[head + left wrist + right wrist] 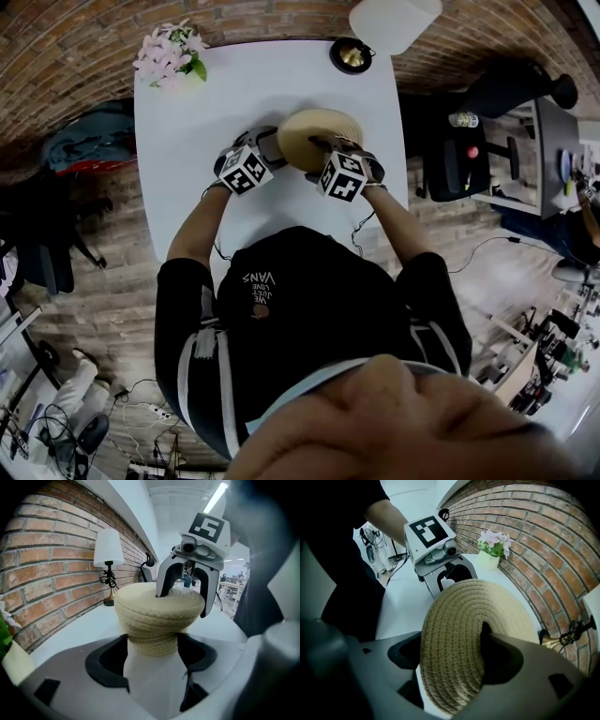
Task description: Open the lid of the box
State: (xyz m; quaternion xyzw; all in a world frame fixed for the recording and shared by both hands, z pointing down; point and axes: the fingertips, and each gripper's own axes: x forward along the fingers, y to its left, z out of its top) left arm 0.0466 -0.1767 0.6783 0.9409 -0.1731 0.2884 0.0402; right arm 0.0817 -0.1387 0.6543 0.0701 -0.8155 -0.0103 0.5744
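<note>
A white table runs away from the person toward a brick wall. Both bare forearms reach forward over it, the left forearm and right forearm angled inward so the two tools meet near the table's middle. Between them stands the round woven box, upright on the tabletop.

The left gripper comes in level from the side. Its jaws are closed against the narrower lower body of the box, one pad on each flank. The right gripper tips down onto the lid. One jaw is sunk in the lid's centre hole and the other sits outside the rim, pinching the woven disc between them.

A white-shaded lamp and a pot of pink flowers stand at the table's far corners.
</note>
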